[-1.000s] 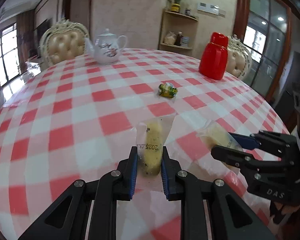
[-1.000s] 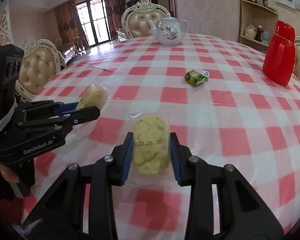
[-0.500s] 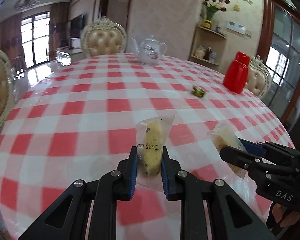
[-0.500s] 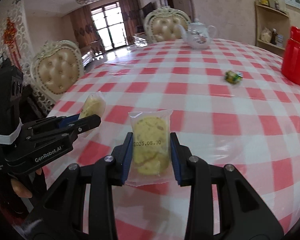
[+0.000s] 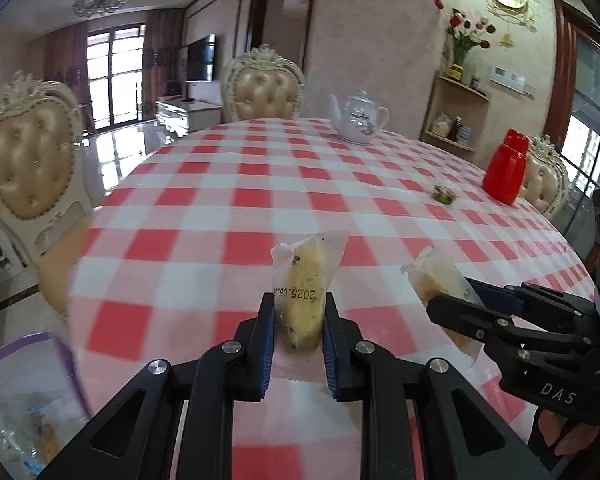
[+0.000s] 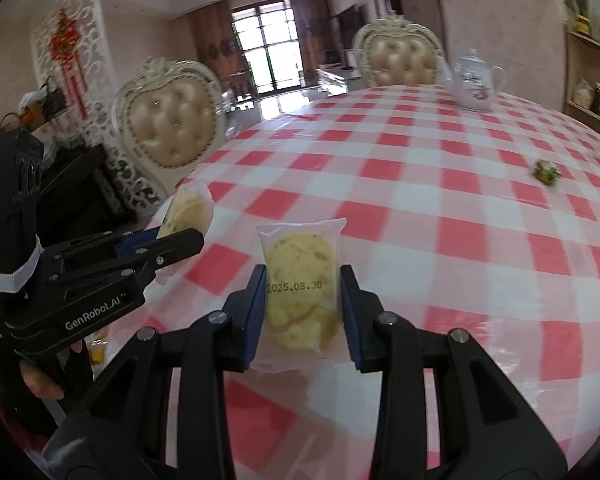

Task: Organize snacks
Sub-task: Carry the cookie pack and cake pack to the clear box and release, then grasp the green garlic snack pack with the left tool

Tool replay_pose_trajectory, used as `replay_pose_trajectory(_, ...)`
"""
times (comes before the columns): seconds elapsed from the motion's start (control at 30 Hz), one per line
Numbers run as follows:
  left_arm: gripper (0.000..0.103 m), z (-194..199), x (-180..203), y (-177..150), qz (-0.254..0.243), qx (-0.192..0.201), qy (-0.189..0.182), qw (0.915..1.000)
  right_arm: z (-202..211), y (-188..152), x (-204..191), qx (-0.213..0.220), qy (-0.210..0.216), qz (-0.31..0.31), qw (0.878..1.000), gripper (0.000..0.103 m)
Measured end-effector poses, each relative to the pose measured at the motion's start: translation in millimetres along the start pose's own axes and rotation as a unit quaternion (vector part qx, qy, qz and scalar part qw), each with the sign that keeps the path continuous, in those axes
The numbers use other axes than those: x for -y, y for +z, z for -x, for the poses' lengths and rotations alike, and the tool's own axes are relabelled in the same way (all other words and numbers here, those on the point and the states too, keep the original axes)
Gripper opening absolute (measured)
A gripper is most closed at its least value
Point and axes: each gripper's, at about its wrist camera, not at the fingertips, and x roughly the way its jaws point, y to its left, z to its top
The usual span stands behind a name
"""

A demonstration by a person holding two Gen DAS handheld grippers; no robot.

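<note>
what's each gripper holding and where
Left gripper: clear-wrapped yellow biscuit packet, pinched at its lower half. Right gripper: matching packet, same way.

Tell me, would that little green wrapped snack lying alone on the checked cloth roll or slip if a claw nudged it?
The green wrapped snack looks small and lumpy, so it would probably slide or tumble a little rather than roll far. Its wrapper seems shiny, and the checked tablecloth has a glossy sheen, so it may skid easily. It is likely very light.

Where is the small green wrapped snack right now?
The green wrapped snack lies alone on the checked table, far right, just left of the red jug.
</note>
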Motion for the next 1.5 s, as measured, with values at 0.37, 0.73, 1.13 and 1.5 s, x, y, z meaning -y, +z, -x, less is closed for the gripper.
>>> replay_pose_trajectory(0.37, 0.022, 64, -90, -33, 0.044, 0.016, 0.079, 0.9958, -27, -4, -93, -0.022, 0.119, 0.065, 0.991, 0.039)
replay_pose_trajectory(0.73, 0.022, 104, -182, -64, 0.106, 0.006, 0.176, 0.9787, -57, -35, -208, -0.082, 0.214, 0.175, 0.957, 0.039)
replay_pose_trajectory(1.13, 0.086, 128, -166, -47, 0.105, 0.073, 0.286, 0.9495, -39, -23, -189, -0.028, 0.225, 0.156, 0.961, 0.065)
replay_pose_trajectory(1.5, 0.087, 12, 6, 34, 0.019, 0.021, 0.023, 0.9993, 15, 6, 36, 0.007, -0.003, 0.025, 1.000, 0.067)
